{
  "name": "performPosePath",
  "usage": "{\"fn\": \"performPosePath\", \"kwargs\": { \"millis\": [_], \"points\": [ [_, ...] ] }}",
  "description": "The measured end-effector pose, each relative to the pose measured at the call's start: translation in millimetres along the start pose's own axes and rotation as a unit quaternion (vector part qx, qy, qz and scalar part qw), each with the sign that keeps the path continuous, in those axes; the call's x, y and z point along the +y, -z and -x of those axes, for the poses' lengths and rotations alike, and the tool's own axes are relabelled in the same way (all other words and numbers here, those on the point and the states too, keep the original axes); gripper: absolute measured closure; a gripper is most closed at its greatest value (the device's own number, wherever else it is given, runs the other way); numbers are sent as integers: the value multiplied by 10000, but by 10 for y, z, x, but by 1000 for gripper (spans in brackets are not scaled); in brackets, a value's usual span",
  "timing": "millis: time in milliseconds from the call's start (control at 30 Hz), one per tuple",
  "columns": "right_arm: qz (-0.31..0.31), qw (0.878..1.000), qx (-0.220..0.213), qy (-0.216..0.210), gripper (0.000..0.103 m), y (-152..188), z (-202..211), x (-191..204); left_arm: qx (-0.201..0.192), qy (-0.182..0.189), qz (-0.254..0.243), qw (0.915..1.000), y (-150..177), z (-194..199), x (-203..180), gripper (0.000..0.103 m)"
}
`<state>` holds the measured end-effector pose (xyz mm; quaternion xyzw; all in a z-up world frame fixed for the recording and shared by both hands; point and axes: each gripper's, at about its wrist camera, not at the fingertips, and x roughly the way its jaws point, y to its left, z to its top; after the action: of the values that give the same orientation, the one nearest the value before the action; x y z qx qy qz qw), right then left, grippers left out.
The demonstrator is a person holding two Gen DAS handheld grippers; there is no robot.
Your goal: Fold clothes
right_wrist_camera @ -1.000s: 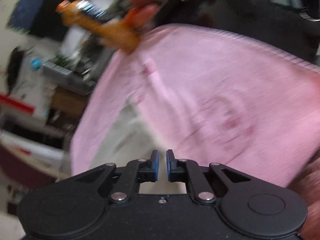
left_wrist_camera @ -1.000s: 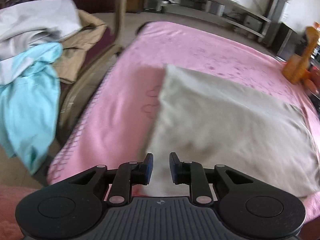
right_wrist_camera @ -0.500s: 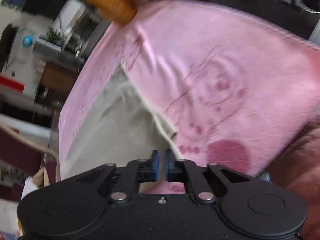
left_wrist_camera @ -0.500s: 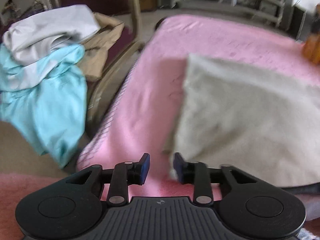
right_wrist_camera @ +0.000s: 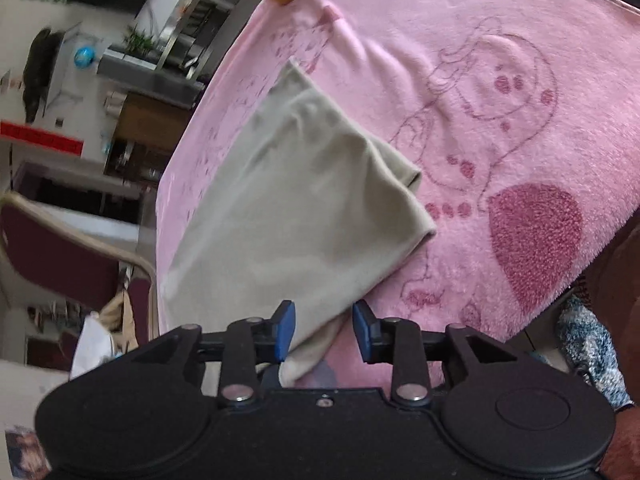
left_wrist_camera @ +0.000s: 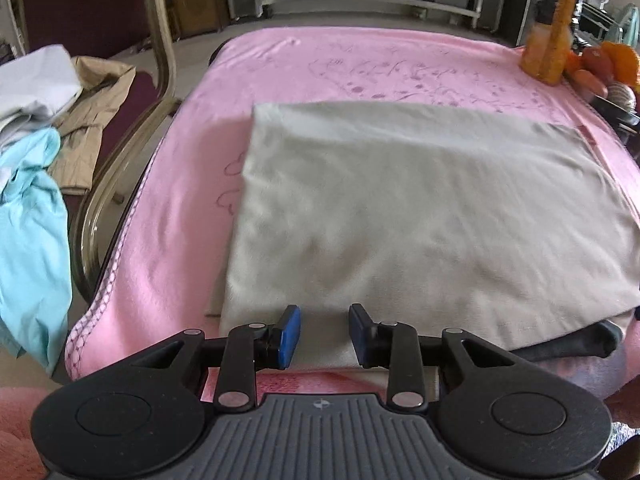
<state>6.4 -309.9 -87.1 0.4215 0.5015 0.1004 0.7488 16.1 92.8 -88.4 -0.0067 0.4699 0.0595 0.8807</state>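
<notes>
The folded beige soft cloth (left_wrist_camera: 420,216) lies flat on the fuzzy pink blanket (left_wrist_camera: 192,184), with bare blanket to its left and far side. The left gripper (left_wrist_camera: 324,330) and right gripper (right_wrist_camera: 323,330) have just been opening; both stand apart over the near edge, pressing nothing.
</notes>
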Motion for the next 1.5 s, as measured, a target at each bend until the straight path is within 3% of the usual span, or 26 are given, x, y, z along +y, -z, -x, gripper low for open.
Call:
{"fn": "performPosePath", "kwargs": {
  "millis": [133,233,333,433,567,700,767,933,1033,1067,1100,1133,1167,1267,1333,1500],
  "points": [
    [-525,9984,55,-178,69,16,-212,14,9,-21,38,10000,7,-8,2,70],
    [-1109,9910,339,-669,63,59,-433,-68,4,-43,37,10000,7,-14,-5,70],
    [-1406,9848,339,-962,62,95,-520,-159,8,-72,43,10000,6,-21,-8,67],
    [-1389,9857,-343,-887,62,54,-526,-172,20,-75,35,10000,5,-22,-6,67],
    [-1663,9766,-994,-932,62,39,-413,-282,21,-56,35,10000,8,-22,8,67],
    [-1469,9804,-613,-1162,62,-5,-668,-159,30,-38,52,10000,9,-21,14,67],
    [-1280,9848,-532,-1045,65,-21,-709,-125,40,-30,64,10000,10,-21,22,67],
    [-1169,9783,-1601,-611,65,-133,-520,-144,52,-21,51,10000,9,-19,30,67],
    [-1273,9746,-1761,-537,70,-191,-507,-229,36,-20,41,10000,7,-3,36,67],
    [-1252,9742,-1813,-484,76,-206,-505,-242,13,-20,47,10000,9,15,45,69],
    [-1020,9767,-1859,-319,90,-203,-507,-195,-63,-24,77,9999,17,59,72,72],
    [-745,9791,-1891,-128,93,-194,-499,-131,-180,-79,145,9997,21,116,115,76],
    [-477,9802,-1922,54,93,-186,-491,-71,-282,-141,212,9993,24,167,159,78],
    [60,9789,-1996,431,94,-149,-480,39,-69,-590,371,9975,22,114,287,87],
    [200,9775,-1995,655,94,-177,-543,97,218,-663,453,9965,39,-7,356,85],
    [270,9755,-1950,982,95,-196,-555,197,376,-582,310,9971,-21,4,366,85]
  ]
}}
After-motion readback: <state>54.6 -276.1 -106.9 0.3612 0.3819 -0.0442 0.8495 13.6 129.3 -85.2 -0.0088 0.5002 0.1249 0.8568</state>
